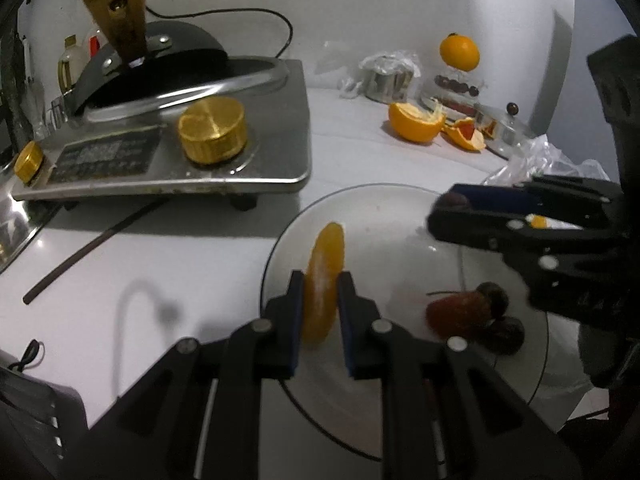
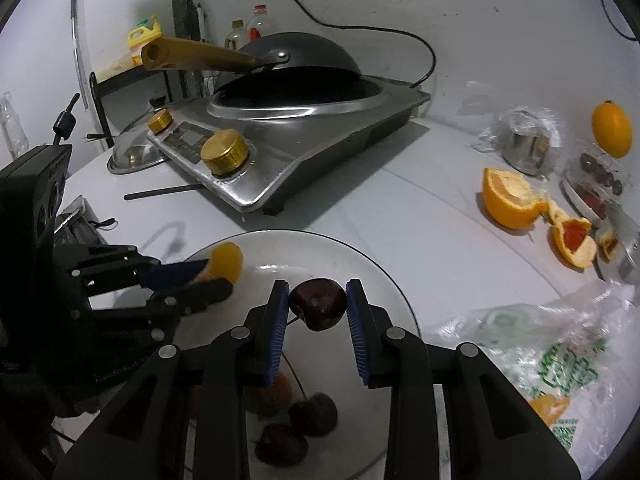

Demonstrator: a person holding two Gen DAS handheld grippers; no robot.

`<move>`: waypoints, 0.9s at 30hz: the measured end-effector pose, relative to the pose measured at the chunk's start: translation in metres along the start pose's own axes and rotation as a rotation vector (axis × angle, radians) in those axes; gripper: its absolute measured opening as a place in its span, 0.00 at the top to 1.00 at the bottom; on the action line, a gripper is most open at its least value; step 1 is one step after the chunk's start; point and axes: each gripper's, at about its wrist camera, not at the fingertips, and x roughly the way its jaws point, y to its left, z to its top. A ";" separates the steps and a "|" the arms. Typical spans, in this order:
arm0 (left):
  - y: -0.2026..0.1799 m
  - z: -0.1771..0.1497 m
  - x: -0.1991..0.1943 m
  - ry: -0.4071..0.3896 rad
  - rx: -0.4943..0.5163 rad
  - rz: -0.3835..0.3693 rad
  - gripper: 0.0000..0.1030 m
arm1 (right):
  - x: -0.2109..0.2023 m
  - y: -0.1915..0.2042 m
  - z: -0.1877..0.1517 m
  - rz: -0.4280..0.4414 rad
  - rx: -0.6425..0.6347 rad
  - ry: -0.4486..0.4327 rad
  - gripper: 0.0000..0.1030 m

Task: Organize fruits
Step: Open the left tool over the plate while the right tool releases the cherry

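Soft orange segment (image 1: 323,280) is pinched by the left gripper (image 1: 320,292); the dark, glossy cherry (image 2: 318,302), likely slippery, is clamped mid-body by the right gripper (image 2: 318,304).

A peeled orange segment (image 1: 324,280) stood upright at lower centre; a dark red cherry (image 2: 318,303) hung mid-frame above the clear glass plate (image 2: 384,280).

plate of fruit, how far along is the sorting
Done: a strawberry and two cherries lie on the glass plate. In hand: the left claw holds an orange segment, the right claw a cherry, both above the plate. Left: more fruit on the back dish.
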 end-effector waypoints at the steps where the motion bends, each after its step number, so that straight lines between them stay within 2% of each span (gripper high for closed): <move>1: 0.000 0.001 0.000 0.003 -0.004 -0.003 0.82 | 0.003 0.001 0.001 0.005 -0.002 0.004 0.70; 11: 0.003 0.000 -0.005 0.000 -0.034 -0.046 0.78 | 0.028 0.019 0.009 0.031 -0.030 0.054 0.70; 15: 0.005 -0.001 -0.011 -0.010 -0.041 -0.034 0.74 | 0.035 0.021 0.009 0.032 -0.018 0.070 0.70; 17: 0.009 -0.002 -0.014 -0.012 -0.049 -0.047 0.74 | 0.035 0.023 0.009 0.030 -0.021 0.072 0.70; 27: 0.014 -0.006 -0.033 -0.036 -0.047 -0.020 0.74 | 0.037 0.030 0.009 0.036 -0.015 0.103 0.70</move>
